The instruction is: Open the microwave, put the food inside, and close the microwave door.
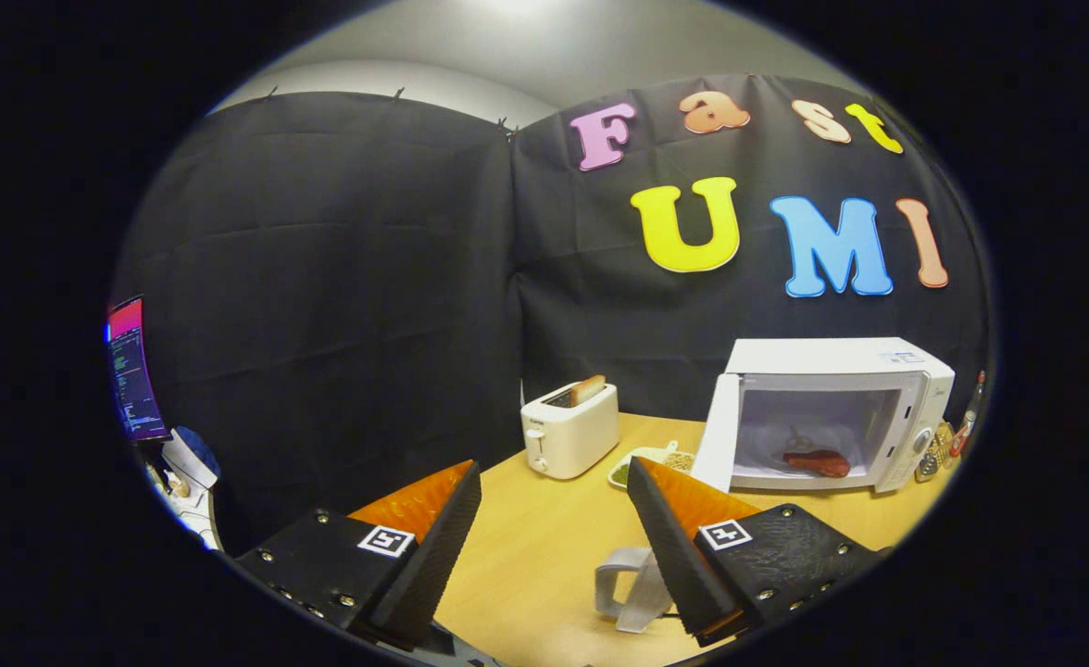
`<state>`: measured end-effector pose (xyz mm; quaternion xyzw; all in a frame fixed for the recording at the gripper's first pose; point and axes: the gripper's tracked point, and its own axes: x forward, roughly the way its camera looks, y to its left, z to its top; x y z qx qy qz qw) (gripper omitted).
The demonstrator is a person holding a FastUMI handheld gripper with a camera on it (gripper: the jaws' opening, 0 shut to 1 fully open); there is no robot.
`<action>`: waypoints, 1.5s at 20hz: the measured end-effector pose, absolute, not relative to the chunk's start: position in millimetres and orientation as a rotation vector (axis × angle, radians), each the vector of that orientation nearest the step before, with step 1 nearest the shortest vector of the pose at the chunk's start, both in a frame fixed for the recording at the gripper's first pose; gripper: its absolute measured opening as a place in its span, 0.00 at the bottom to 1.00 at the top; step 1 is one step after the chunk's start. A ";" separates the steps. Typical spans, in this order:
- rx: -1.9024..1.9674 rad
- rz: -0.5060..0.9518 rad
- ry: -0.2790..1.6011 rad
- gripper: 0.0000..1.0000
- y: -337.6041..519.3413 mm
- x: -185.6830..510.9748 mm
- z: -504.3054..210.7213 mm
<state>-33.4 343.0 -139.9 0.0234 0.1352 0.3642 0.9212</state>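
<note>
A white microwave [841, 357] stands on the wooden table [544, 547], beyond my fingers and to their right. Its door [717, 435] hangs wide open, swung out toward the toaster side. Inside the cavity lies a reddish-brown piece of food [818, 461] on the floor of the oven. My gripper [554, 482] is open, its two fingers spread wide above the table with nothing between them. The microwave is well ahead of the fingertips, and neither finger touches it.
A white toaster [569, 429] with a slice of bread in its slot stands beyond the fingers. A small plate [648, 463] of food lies between toaster and microwave door. A grey loop-shaped holder [631, 579] sits by the right finger. Small bottles [947, 443] stand right of the microwave. A monitor [131, 369] glows far left.
</note>
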 end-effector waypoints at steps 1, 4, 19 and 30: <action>0.045 0.768 0.291 0.96 349.4 -42.3 -146.0; 0.009 0.795 0.337 0.81 356.6 -57.7 -168.6; -0.046 0.761 0.531 0.06 302.3 -44.1 -254.9; -0.054 0.721 0.564 0.06 238.1 -31.3 -269.8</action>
